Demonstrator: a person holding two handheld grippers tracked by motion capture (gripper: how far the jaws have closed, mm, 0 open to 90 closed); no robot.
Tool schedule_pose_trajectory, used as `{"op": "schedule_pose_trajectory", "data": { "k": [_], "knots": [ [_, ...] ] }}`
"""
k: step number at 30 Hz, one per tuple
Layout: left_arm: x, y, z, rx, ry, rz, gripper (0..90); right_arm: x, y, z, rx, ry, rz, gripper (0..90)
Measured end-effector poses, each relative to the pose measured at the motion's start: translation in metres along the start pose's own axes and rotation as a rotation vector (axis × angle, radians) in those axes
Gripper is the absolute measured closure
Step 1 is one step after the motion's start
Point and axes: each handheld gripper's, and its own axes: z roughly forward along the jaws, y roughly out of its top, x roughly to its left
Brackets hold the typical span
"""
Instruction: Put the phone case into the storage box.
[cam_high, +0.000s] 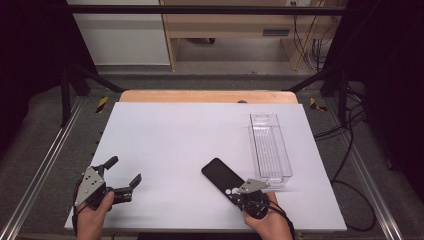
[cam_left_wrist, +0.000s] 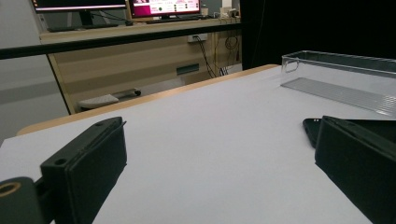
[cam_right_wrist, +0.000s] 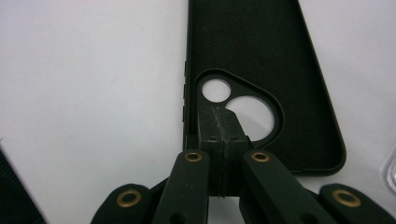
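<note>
A black phone case (cam_high: 220, 175) lies open side up on the white table (cam_high: 165, 140), right of the middle near the front. Its end with the camera cut-out points at my right gripper (cam_high: 235, 193). In the right gripper view the case (cam_right_wrist: 252, 46) runs away from the jaws. My right gripper (cam_right_wrist: 219, 119) has its jaws pressed together, tips over the case's near rim beside the cut-out, and nothing shows between them. My left gripper (cam_high: 125, 171) stands open low over the front left of the table, holding nothing. From the left gripper (cam_left_wrist: 219, 154) the case's corner (cam_left_wrist: 312, 128) shows behind the right jaw.
A clear plastic bin (cam_high: 270, 145) stands lengthwise at the right of the table, just beyond the case, and its long wall (cam_left_wrist: 341, 70) appears in the left gripper view. A wooden edge (cam_high: 207, 96) runs behind the white table. Metal rails and cables flank the table.
</note>
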Motion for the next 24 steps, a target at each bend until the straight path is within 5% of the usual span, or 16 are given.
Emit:
{"op": "schedule_pose_trajectory", "data": {
  "k": [6,17,24],
  "knots": [
    [-0.002,-0.001,0.001,0.013,0.001,0.008,2.4,-0.005,-0.009,-0.011,0.024,0.079,-0.051,90.0],
    [-0.002,-0.004,0.0,0.031,0.004,0.007,2.3,0.002,-0.021,-0.023,0.035,0.062,-0.124,89.8],
    [-0.001,-0.003,0.0,0.025,0.005,0.01,2.4,0.0,-0.022,-0.033,-0.061,0.036,-0.128,62.0]
  ]
}}
